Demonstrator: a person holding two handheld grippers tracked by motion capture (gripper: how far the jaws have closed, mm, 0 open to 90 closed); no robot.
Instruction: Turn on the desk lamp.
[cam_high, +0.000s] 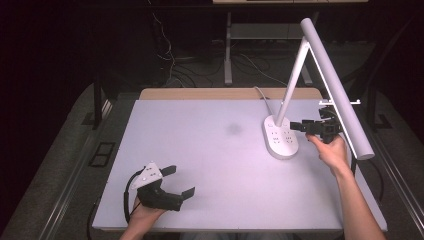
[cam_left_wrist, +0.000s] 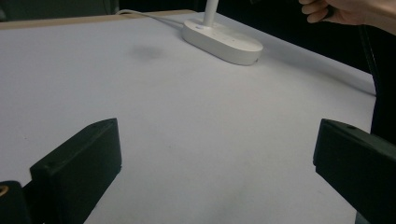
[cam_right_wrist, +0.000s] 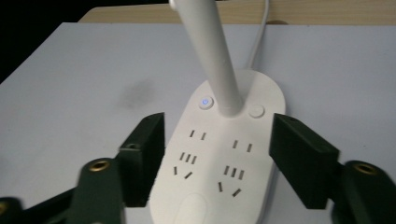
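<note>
A white desk lamp stands at the table's back right. Its oval base (cam_high: 280, 138) carries socket slots, a blue-lit power button (cam_right_wrist: 206, 102) and a plain round button (cam_right_wrist: 256, 111). The stem (cam_high: 294, 77) rises to a long white head bar (cam_high: 337, 90). My right gripper (cam_high: 299, 126) is open at the base's right edge. In the right gripper view my right gripper (cam_right_wrist: 219, 158) has a jaw on either side of the base (cam_right_wrist: 212, 154), with nothing held. My left gripper (cam_high: 180, 181) is open near the front left, and in its own view my left gripper (cam_left_wrist: 215, 172) is empty over bare table.
The white tabletop (cam_high: 210, 165) spreads between the two hands. The lamp's cable (cam_high: 262, 95) runs off the back edge. The head bar overhangs the right hand (cam_high: 332, 152). A dark floor with cables and a stand (cam_high: 228, 55) lies beyond the table.
</note>
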